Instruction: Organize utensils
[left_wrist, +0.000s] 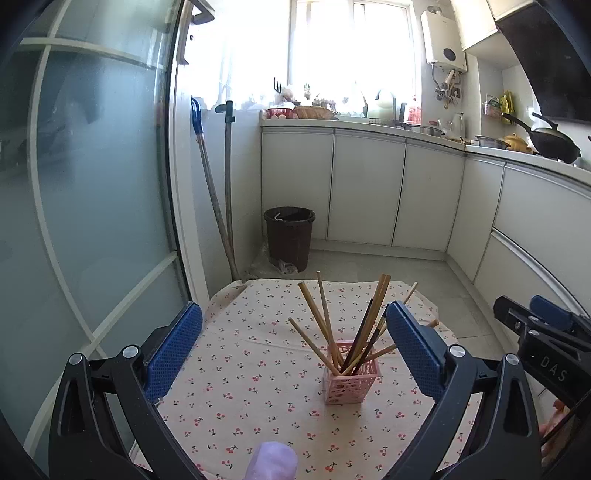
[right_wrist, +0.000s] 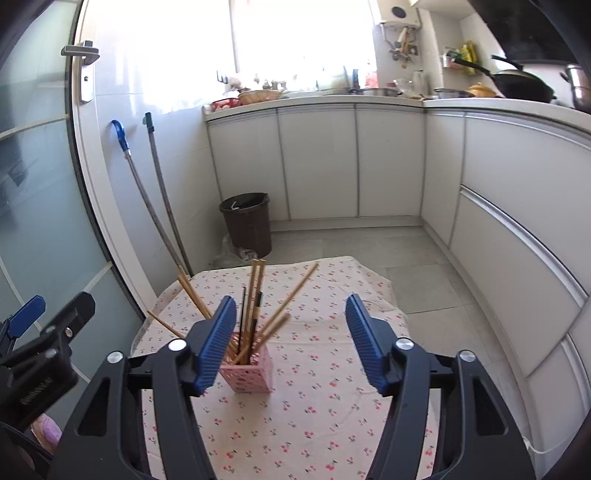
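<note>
Tablecloth (left_wrist: 258, 369): cream, printed with small red cherries. Basket (left_wrist: 351, 384): pink, with an openwork lattice. Chopsticks (left_wrist: 321, 325): mostly tan wood (a few were dark brown, near black). Bin (left_wrist: 290, 236): dark brown. Cabinets (left_wrist: 369, 192): white. Wok (left_wrist: 550, 144): black. Broom handle (left_wrist: 196, 118): blue grip at the top. Gripper pads (right_wrist: 218, 343): blue, ribbed, on black frames.
</note>
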